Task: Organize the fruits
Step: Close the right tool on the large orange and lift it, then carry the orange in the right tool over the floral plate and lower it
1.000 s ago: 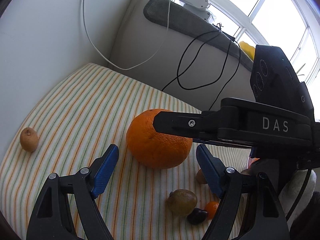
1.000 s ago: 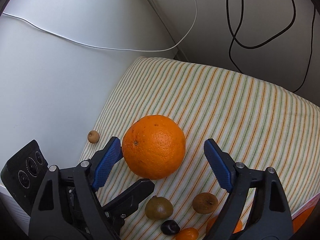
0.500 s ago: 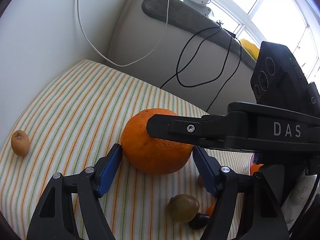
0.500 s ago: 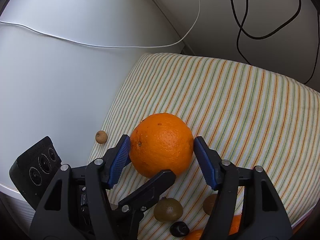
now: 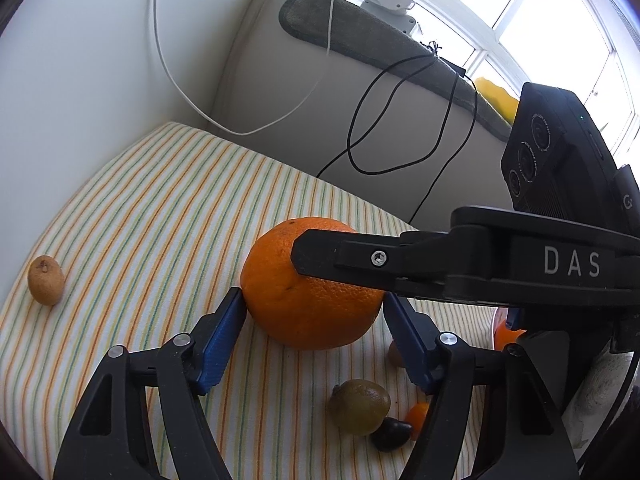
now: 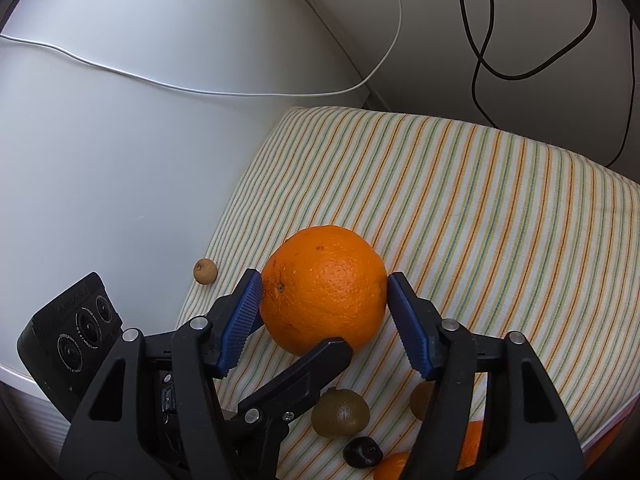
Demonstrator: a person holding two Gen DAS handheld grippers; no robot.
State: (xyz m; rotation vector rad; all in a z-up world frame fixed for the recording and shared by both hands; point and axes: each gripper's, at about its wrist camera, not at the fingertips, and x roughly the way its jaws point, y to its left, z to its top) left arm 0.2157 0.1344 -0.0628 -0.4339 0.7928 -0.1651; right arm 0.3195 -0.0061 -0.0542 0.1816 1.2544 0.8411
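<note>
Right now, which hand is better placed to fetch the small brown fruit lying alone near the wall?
Left, probably. The brown fruit lies on the outer side of the left gripper, bare cloth between; the right gripper would have to cross over it. Both clamp the orange.
</note>
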